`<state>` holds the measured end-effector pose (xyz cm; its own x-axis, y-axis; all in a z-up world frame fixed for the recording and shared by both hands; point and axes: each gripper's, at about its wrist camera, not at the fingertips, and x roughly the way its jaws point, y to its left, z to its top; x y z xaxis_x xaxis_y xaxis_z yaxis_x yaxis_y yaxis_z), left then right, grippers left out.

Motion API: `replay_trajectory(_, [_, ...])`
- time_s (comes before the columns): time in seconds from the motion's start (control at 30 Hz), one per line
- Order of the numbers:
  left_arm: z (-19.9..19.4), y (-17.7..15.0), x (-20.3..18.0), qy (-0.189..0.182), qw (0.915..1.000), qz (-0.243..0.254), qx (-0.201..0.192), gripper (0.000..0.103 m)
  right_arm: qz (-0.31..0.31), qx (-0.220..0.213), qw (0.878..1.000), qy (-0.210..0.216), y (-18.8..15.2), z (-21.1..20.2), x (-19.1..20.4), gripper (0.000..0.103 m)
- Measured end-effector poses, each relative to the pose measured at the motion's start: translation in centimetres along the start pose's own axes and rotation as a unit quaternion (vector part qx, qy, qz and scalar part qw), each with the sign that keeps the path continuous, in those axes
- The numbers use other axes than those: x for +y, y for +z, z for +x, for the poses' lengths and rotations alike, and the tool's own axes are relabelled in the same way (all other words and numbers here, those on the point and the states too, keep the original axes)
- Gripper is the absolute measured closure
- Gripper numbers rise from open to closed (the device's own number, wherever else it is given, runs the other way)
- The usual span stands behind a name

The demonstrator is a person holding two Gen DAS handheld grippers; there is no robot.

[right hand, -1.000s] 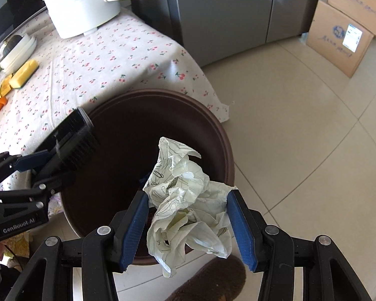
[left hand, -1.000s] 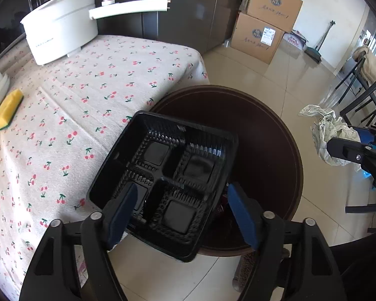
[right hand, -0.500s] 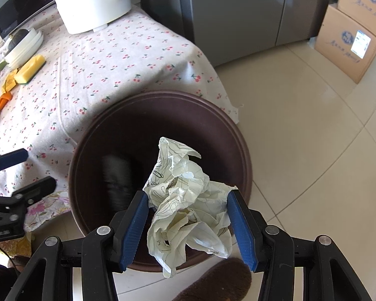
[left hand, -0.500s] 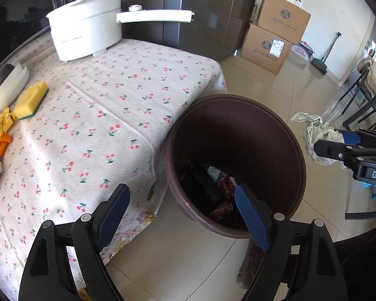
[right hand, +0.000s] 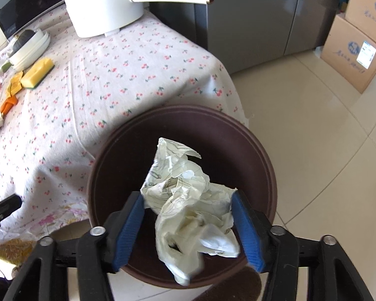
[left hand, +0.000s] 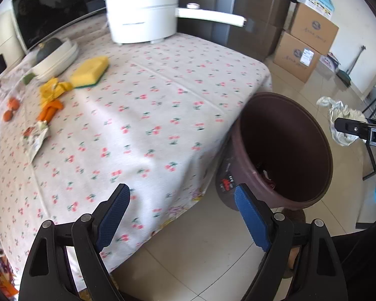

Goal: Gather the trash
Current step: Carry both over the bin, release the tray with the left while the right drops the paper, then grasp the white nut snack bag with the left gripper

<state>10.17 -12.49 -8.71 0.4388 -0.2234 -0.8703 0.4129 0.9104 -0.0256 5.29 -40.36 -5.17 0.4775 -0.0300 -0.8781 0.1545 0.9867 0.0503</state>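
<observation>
A crumpled paper wrapper [right hand: 193, 208] hangs between the blue pads of the right hand-held gripper [right hand: 188, 228], directly over the mouth of a dark brown trash bin [right hand: 268, 165] standing on the tiled floor at the corner of the surface. The jaws have just been opening with the wrapper between them: the left pad stands clear of the paper, the right pad seems only to brush its edge, and blur at the wrapper's lower end suggests it is starting to drop. Some discarded items already lie at the bottom of the bin [left hand: 265, 173], though they are too dark to name.

The left hand-held gripper [left hand: 180, 218] is spread wide with nothing between its pads, and it faces the cherry-print tablecloth [left hand: 148, 115] that covers the surface.

The collection looks partly done. More litter waits at the far side of the cloth: a crumpled scrap of paper [left hand: 36, 138], yellow peel [left hand: 54, 89], orange peel [left hand: 50, 109] and 2 small orange fruits [left hand: 12, 104]. A yellow sponge [left hand: 90, 72], stacked white dishes [left hand: 55, 57] and a white electric pot [left hand: 143, 17] also stand there and probably stay.
</observation>
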Motion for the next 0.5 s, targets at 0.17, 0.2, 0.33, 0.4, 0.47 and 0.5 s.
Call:
replay_trajectory(0.17, [-1.0,-1.1,3.4,0.016,0.9994,-0.031,-0.003,0.015,0.007,-0.002,1.0,0.011,0.7,0.1,1.4,0.024])
replay_trajectory(0.2, [-1.1,-1.3,4.0,0.019,0.9991,-0.037,-0.002,0.015,0.004,-0.002,1.0,0.011,0.9,0.1,1.9,0.023])
replay_trajectory(0.33, [-1.6,-2.3,6.9,0.028,0.9972,-0.069,0.0,0.015,-0.01,-0.002,1.0,0.015,1.3,0.3,4.2,0.021])
replay_trajectory(0.4, [-1.9,-2.8,8.5,0.034,0.9958,-0.085,0.001,0.015,-0.018,-0.002,1.0,0.018,1.5,0.4,5.4,0.02])
replay_trajectory(0.47, [-2.3,-3.1,9.9,0.041,0.9941,-0.1,0.0,0.015,-0.028,-0.002,0.999,0.021,1.8,0.6,6.8,0.019])
replay_trajectory(0.5, [-2.4,-3.2,10.6,0.043,0.9933,-0.107,0.0,0.015,-0.033,-0.002,0.999,0.022,1.9,0.8,7.5,0.019])
